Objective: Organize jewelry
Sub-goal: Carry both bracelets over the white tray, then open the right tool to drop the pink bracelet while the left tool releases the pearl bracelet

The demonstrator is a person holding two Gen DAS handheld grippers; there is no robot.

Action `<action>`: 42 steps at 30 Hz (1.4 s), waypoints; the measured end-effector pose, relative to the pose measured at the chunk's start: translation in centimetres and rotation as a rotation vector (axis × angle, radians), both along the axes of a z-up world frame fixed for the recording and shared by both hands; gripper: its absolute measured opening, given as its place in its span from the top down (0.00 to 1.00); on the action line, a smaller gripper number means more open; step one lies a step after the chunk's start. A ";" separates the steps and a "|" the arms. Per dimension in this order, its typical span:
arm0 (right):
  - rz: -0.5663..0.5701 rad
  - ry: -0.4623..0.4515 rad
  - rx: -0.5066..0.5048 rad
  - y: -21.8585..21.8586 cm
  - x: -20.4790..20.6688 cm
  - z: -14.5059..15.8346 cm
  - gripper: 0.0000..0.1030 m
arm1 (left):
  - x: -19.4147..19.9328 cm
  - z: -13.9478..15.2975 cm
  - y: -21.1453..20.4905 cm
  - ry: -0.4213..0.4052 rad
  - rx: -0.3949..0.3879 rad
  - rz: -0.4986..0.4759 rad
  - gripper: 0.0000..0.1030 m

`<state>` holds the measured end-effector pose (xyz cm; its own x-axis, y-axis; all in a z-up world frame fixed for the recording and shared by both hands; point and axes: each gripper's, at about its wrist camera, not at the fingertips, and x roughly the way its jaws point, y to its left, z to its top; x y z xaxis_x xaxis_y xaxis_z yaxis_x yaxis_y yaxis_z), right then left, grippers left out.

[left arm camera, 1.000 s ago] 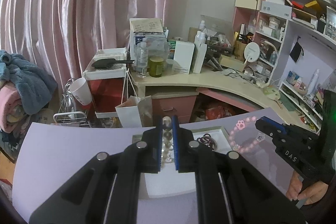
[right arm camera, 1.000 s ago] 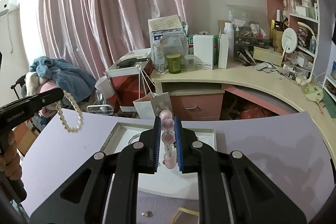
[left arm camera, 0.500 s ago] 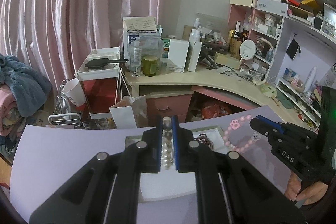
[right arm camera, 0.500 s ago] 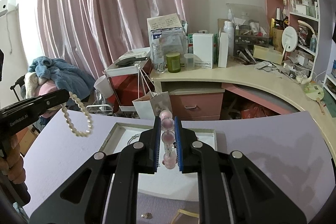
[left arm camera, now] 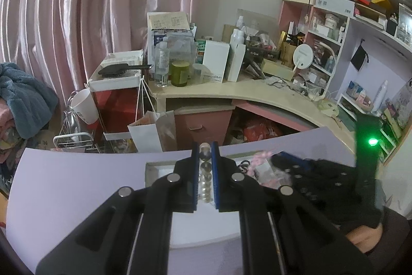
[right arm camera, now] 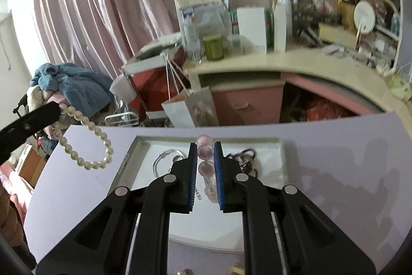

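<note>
A white jewelry tray [right arm camera: 139, 146] lies on the lilac table; it also shows in the left wrist view [left arm camera: 152, 172]. My left gripper [left arm camera: 205, 148] is shut on a pearl bracelet [left arm camera: 205, 179], which hangs as a loop left of the tray in the right wrist view [right arm camera: 87, 143]. My right gripper [right arm camera: 205, 148] is shut on a pink bead bracelet [right arm camera: 204, 159] and hangs over the tray's middle; in the left wrist view it [left arm camera: 280, 159] is blurred over the tray's right part. A clear bangle [right arm camera: 164, 159] and a dark beaded piece [right arm camera: 244, 159] lie in the tray.
The lilac table [right arm camera: 334, 172] ends at a far edge, with a paper bag [right arm camera: 190, 107] and a cluttered desk [right arm camera: 257, 63] behind it. Small gold items [right arm camera: 238, 269] lie at the table's near edge. Shelves [left arm camera: 360, 17] stand at the right.
My right gripper has moved down and forward over the tray with the pink bracelet. My left gripper with the pearl bracelet has come closer to the tray.
</note>
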<state>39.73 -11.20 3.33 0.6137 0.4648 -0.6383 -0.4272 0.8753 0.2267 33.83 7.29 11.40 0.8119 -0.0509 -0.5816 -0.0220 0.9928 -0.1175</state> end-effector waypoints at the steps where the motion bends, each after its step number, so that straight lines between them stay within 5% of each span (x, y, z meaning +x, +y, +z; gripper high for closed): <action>1: 0.006 0.011 0.004 0.2 0.2 -0.4 0.87 | 0.1 -0.2 0.1 0.004 0.000 0.000 0.91; 5: 0.001 0.019 -0.044 0.6 0.1 -1.4 0.84 | 0.6 -1.0 0.1 0.022 0.005 -0.004 0.91; 7: -0.014 -0.004 -0.037 -0.3 -0.7 -0.9 0.65 | 0.7 -1.2 0.0 0.027 0.005 -0.007 0.91; 9: -0.027 -0.032 -0.031 -1.3 -1.2 -0.3 0.59 | 0.8 -1.4 0.0 0.030 0.004 -0.009 0.91; 18: -0.107 -0.094 -0.023 -5.6 -2.6 1.5 0.59 | 0.8 -1.8 -0.3 0.032 0.000 -0.020 0.91; 34: -0.176 -0.035 0.019 -8.0 -3.1 0.2 0.54 | 3.6 -5.9 -1.7 0.138 0.016 -0.042 0.90; 36: -0.176 -0.034 0.021 -8.0 -3.2 0.1 0.54 | 3.7 -5.8 -1.7 0.135 0.001 -0.043 0.76; 37: -0.177 -0.035 0.020 -8.0 -3.2 0.1 0.54 | 3.5 -5.5 -1.6 0.123 -0.007 -0.039 0.50; 38: -0.179 -0.035 0.021 -8.0 -3.3 0.1 0.54 | 3.1 -5.2 -1.4 0.100 -0.005 -0.023 0.41; 42: -0.183 -0.033 0.030 -8.2 -3.8 0.0 0.54 | 2.2 -4.5 -0.4 0.071 -0.015 0.012 0.41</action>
